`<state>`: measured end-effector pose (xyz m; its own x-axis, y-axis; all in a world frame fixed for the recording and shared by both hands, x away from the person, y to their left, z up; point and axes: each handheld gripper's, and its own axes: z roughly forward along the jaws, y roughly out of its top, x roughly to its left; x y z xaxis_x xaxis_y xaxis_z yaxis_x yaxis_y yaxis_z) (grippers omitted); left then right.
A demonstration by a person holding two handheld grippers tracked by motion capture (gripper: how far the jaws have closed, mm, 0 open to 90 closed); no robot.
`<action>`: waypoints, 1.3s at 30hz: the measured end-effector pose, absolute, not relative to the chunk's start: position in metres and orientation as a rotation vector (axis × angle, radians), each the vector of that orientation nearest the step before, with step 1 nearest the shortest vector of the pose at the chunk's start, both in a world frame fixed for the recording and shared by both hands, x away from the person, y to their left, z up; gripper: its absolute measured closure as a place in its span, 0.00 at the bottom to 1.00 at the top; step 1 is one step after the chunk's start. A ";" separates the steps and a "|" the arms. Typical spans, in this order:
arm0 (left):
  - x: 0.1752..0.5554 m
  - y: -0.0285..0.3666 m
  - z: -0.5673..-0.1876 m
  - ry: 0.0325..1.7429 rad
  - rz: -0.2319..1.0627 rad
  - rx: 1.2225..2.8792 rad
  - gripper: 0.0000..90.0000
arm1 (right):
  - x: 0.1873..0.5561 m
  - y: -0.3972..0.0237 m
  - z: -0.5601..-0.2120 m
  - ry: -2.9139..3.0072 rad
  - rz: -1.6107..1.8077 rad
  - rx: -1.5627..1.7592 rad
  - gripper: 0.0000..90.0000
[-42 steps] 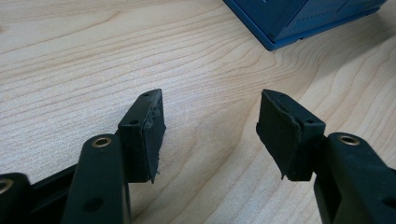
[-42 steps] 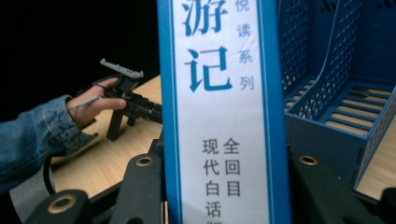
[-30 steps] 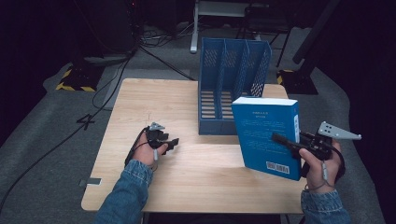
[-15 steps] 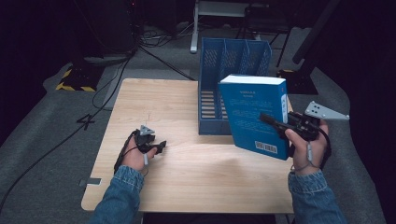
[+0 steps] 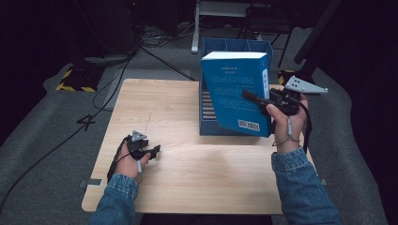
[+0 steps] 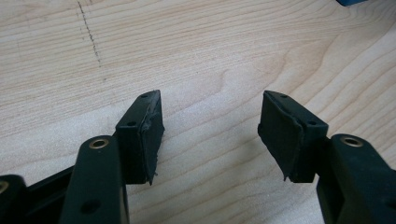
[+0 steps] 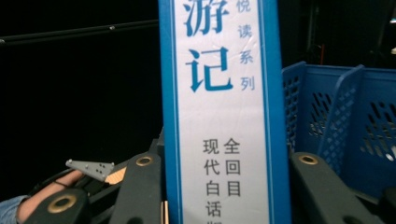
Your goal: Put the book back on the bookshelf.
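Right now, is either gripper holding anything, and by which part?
The right gripper holds the blue book by its spine edge, lifted over the file rack. The left gripper is open and holds nothing, above the table.

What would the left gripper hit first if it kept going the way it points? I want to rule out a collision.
Probably the bare table: the left gripper, jaws open and empty, angles down at the wood, though depth is unclear.

This looks like a recording studio or lab, though the darkness hides much: a lone wooden table (image 5: 187, 187) on grey carpet (image 5: 42, 140), cables (image 5: 155, 51) trailing across the floor, black-and-yellow hazard tape (image 5: 70, 79), dark equipment stands (image 5: 220, 9) behind.
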<state>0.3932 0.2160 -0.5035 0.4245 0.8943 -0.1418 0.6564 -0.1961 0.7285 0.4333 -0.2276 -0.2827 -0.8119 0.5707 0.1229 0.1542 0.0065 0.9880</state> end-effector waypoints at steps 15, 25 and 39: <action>0.385 0.217 -0.503 1.288 0.431 1.979 0.42 | 0.485 -0.201 -0.278 1.895 1.997 0.847 0.69; 0.379 0.220 -0.503 1.231 0.445 2.036 0.42 | 0.523 -0.196 -0.287 1.795 2.048 0.985 0.69; 0.381 0.221 -0.503 1.224 0.454 2.040 0.43 | 0.566 -0.204 -0.311 1.703 1.954 1.201 0.69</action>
<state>0.3807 0.2206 -0.5034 0.4910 0.8693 -0.0566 0.6222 -0.3045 0.7212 0.5664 -0.2039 -0.3107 -0.6132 0.6835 0.3960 0.2992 -0.2631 0.9172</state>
